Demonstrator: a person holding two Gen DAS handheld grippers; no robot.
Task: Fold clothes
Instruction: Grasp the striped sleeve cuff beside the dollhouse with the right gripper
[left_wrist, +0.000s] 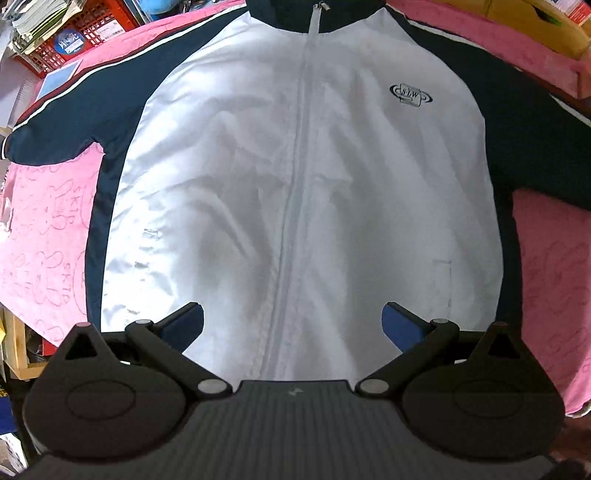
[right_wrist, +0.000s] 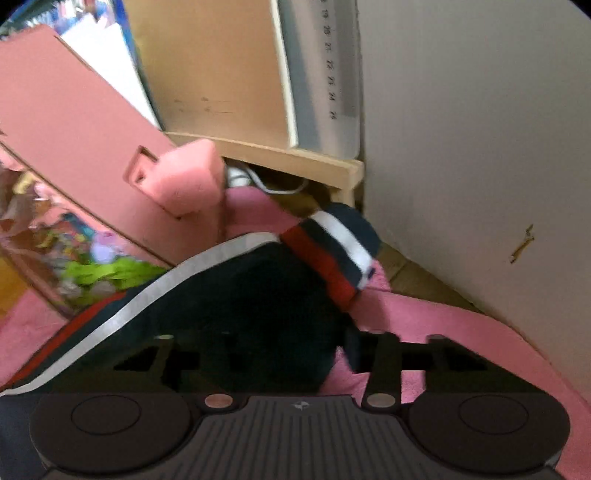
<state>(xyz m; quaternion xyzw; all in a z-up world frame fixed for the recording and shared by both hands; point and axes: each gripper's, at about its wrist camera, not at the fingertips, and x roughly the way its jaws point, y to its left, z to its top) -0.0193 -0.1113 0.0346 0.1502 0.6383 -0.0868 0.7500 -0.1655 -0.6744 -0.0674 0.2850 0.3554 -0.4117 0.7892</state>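
Observation:
A white zip-up jacket (left_wrist: 295, 177) with navy sleeves and a small chest logo (left_wrist: 410, 96) lies face up, spread flat on a pink blanket (left_wrist: 44, 236). My left gripper (left_wrist: 293, 314) hovers open over the jacket's lower hem, jaws wide apart, holding nothing. In the right wrist view the jacket's navy sleeve (right_wrist: 236, 295) with a red, white and navy striped cuff (right_wrist: 332, 254) lies on the pink blanket (right_wrist: 443, 325). My right gripper (right_wrist: 280, 354) is low over the sleeve; its fingers are dark against the dark cloth and their state is unclear.
A red crate (left_wrist: 74, 33) with papers stands at the far left beyond the blanket. Cardboard boxes (left_wrist: 535, 22) stand at the far right. In the right wrist view a pink box (right_wrist: 74, 129), a wooden shelf (right_wrist: 266, 155) and a white wall (right_wrist: 480, 147) stand close to the cuff.

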